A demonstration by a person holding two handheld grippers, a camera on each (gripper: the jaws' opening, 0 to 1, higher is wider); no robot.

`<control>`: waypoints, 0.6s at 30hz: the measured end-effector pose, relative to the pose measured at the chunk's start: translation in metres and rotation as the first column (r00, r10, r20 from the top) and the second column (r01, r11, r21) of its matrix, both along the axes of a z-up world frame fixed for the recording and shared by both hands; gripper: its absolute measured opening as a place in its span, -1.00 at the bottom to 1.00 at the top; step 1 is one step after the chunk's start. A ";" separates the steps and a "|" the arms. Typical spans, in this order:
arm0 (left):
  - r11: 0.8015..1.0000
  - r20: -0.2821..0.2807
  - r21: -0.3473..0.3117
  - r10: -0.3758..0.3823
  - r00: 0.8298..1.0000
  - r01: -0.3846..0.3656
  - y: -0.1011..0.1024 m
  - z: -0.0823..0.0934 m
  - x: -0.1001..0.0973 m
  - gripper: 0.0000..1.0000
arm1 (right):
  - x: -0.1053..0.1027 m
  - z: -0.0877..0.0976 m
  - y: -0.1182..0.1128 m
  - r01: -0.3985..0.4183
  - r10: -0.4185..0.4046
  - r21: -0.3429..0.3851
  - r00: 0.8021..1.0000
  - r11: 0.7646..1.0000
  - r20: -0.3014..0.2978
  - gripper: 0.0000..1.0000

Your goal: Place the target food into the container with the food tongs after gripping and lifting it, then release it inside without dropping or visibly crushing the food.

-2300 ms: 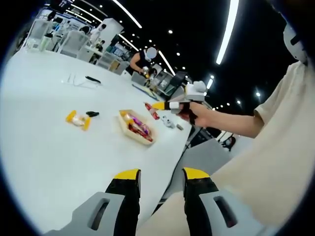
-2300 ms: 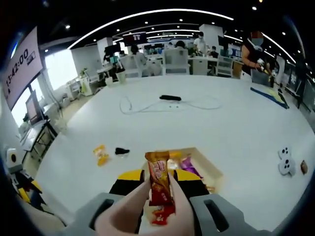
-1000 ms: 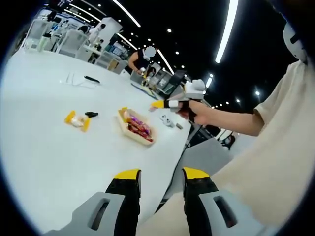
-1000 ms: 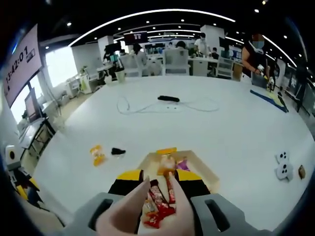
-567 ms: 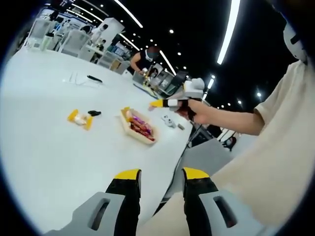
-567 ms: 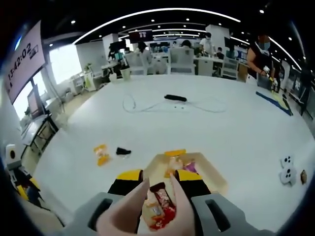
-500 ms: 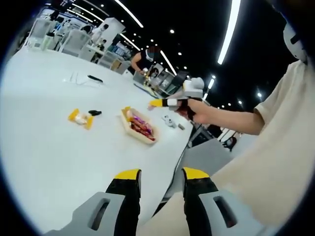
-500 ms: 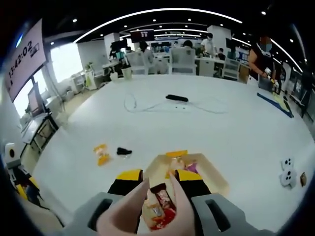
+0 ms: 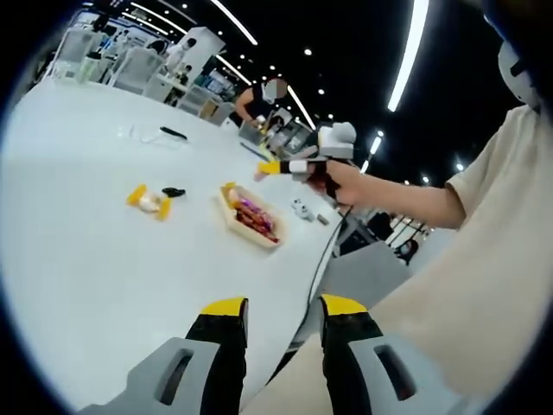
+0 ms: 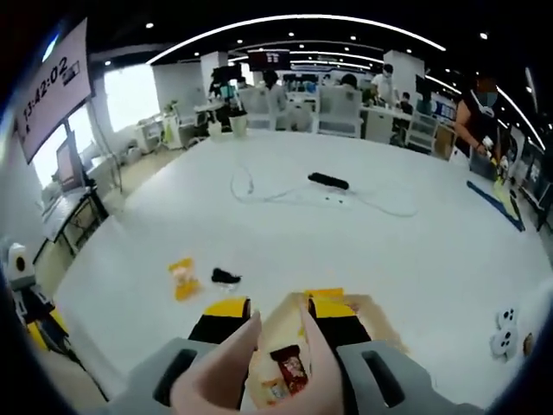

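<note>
In the left gripper view, the left gripper hangs off the near edge of the white bench, its two yellow-tipped fingers parted with a clear gap and nothing between them. Farther along the bench lies the container, a shallow pale tray with wrapped snacks in it. To its left rest a yellow-wrapped snack and a small black object, apart from the tray. A person's hand holds the right gripper in the air above and just past the tray

In the right gripper view, the right gripper works a pair of pinkish food tongs set between its fingers, and the tong arms stand apart with an open gap. Seen through that gap, a red-wrapped snack lies in the container below, touching neither arm as far as can be told. On the bench left of the tray sit the yellow snack and the black object, and farther off a black device lies by a loop of white cable
</note>
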State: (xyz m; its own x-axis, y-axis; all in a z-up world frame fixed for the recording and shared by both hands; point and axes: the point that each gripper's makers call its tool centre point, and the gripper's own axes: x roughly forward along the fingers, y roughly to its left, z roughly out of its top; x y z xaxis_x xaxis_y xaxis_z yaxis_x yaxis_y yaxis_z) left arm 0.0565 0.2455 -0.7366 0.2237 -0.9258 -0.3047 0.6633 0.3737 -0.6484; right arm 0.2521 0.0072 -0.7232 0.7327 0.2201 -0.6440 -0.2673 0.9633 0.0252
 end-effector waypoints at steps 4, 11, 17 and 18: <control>1.000 -0.004 0.005 0.006 1.000 -0.006 0.002 -0.002 0.002 -0.39 | 0.009 0.001 0.005 -0.020 0.020 -0.001 1.000 1.000 0.000 -0.48; 1.000 -0.010 0.009 0.008 1.000 -0.008 0.003 -0.003 0.003 -0.39 | 0.021 -0.003 0.023 -0.082 0.082 0.008 0.997 0.997 -0.014 -0.47; 1.000 -0.011 0.010 0.019 1.000 -0.018 0.006 -0.003 0.004 -0.40 | 0.028 -0.004 0.034 -0.122 0.123 0.008 0.992 0.992 -0.023 -0.47; 1.000 -0.012 0.011 0.019 1.000 -0.018 0.006 -0.004 0.004 -0.40 | 0.029 -0.005 0.037 -0.132 0.132 0.013 0.991 0.991 -0.023 -0.47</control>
State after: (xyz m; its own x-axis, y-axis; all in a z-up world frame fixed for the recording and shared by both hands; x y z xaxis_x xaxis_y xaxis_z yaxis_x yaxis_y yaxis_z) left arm 0.0606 0.2518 -0.7402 0.2368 -0.9182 -0.3176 0.6481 0.3929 -0.6524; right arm 0.2812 0.0437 -0.7278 0.6812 0.3214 -0.6578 -0.3913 0.9192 0.0438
